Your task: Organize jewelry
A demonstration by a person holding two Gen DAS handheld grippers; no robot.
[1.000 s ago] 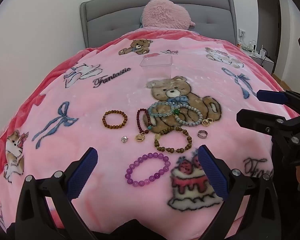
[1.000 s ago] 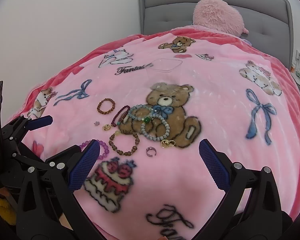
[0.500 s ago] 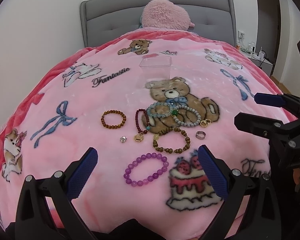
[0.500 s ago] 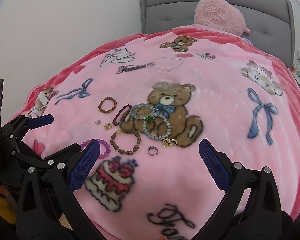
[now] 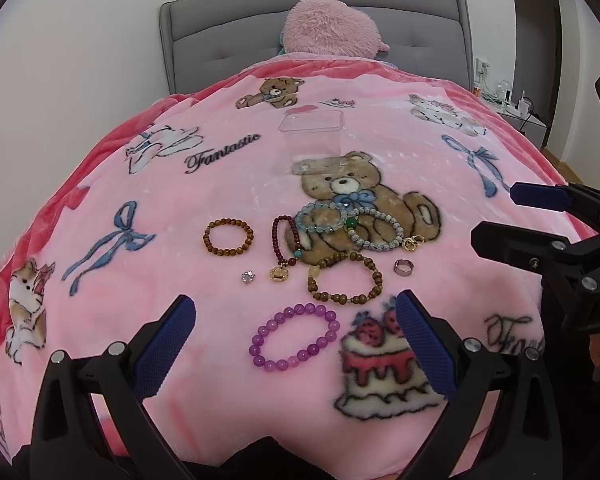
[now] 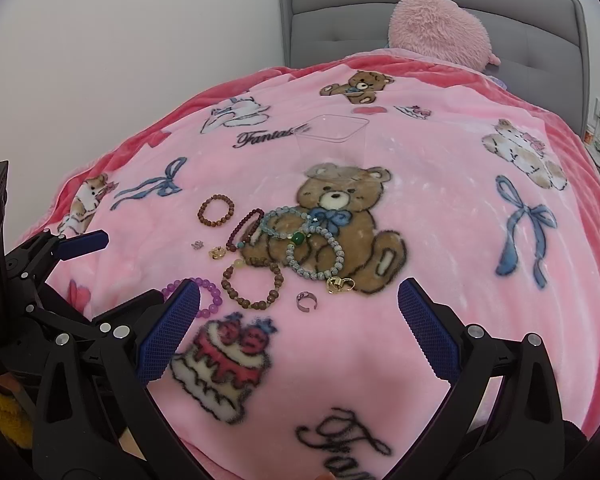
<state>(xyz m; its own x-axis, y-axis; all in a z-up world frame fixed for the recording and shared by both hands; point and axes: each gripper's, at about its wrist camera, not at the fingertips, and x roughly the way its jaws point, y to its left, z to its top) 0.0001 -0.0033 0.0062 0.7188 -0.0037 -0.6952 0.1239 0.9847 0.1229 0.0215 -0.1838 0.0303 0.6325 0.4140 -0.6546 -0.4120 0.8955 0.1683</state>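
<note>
Both grippers hover over the pink printed blanket (image 5: 188, 216) on the bed, fingers spread, nothing held. Left gripper (image 5: 296, 316) sits nearest the purple round-bead bracelet (image 5: 295, 337), which lies alone in front of the tangled pile. Right gripper (image 6: 300, 308) waits near the silver ring (image 6: 307, 301). Clear square plastic box (image 5: 312, 136) stands empty, far side. Best start: purple bracelet. Straddle one bead run, press lightly into the fleece, close without pinching fabric.

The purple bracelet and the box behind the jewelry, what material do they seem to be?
Purple bracelet: glossy translucent round beads, probably stone or glass; the pictures cannot tell which. Box: clear, thin-walled, likely plastic, since the blanket's print shows through it.
</note>
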